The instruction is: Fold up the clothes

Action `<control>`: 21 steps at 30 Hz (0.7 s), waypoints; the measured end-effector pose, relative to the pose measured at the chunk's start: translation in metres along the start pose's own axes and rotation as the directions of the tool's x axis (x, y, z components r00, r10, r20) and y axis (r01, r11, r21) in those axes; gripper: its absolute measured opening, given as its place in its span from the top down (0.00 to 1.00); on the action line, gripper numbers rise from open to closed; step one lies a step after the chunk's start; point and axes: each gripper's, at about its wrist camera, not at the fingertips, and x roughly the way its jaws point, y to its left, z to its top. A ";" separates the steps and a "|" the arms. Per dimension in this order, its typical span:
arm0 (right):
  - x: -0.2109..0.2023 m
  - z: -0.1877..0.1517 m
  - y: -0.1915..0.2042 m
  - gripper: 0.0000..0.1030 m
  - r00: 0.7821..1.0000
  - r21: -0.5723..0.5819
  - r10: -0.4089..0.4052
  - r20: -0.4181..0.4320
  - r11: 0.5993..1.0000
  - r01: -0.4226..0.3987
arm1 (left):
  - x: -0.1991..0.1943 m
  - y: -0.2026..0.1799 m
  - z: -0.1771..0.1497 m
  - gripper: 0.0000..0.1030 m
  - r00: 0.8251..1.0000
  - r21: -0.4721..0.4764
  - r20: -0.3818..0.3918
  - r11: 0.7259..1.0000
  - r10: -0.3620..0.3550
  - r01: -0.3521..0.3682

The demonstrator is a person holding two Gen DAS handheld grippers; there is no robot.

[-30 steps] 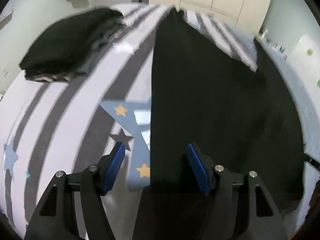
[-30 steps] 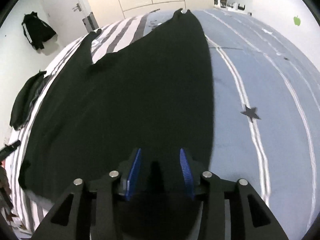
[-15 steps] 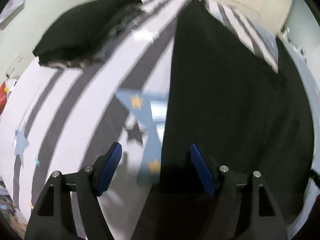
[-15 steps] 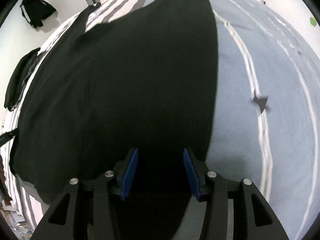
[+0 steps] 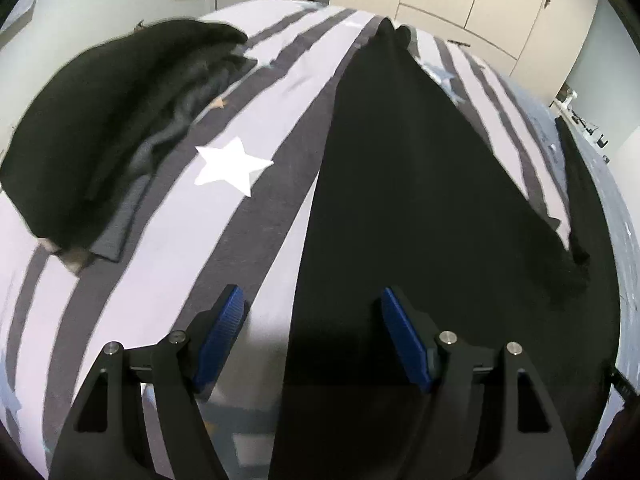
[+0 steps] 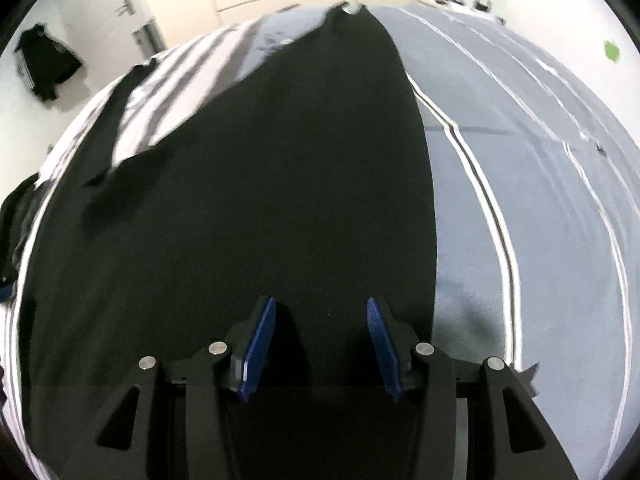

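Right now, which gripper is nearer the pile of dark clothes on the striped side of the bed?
Left. The left gripper hangs over the spread black garment's edge, the pile just beyond. The right gripper is over the garment's far edge, the pile across it.

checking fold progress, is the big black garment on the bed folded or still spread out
Spread out. The large black fabric garment lies flat across the striped bedspread, one long sleeve stretched out straight, no folded layers visible.
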 end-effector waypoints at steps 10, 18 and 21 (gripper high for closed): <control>-0.004 -0.012 0.000 0.54 0.998 0.011 -0.055 0.023 0.998 0.055 | 0.021 0.006 -0.004 0.26 0.999 0.042 -0.026 0.998 -0.046 0.047; -0.003 0.004 0.001 0.54 0.994 -0.013 -0.081 0.069 0.997 0.082 | 0.035 0.010 0.021 0.29 0.995 0.066 0.016 0.993 -0.096 0.095; 0.010 0.013 0.000 0.52 0.993 -0.002 -0.084 0.081 0.996 0.084 | 0.035 -0.001 0.022 0.46 0.996 0.125 0.026 0.989 -0.087 0.083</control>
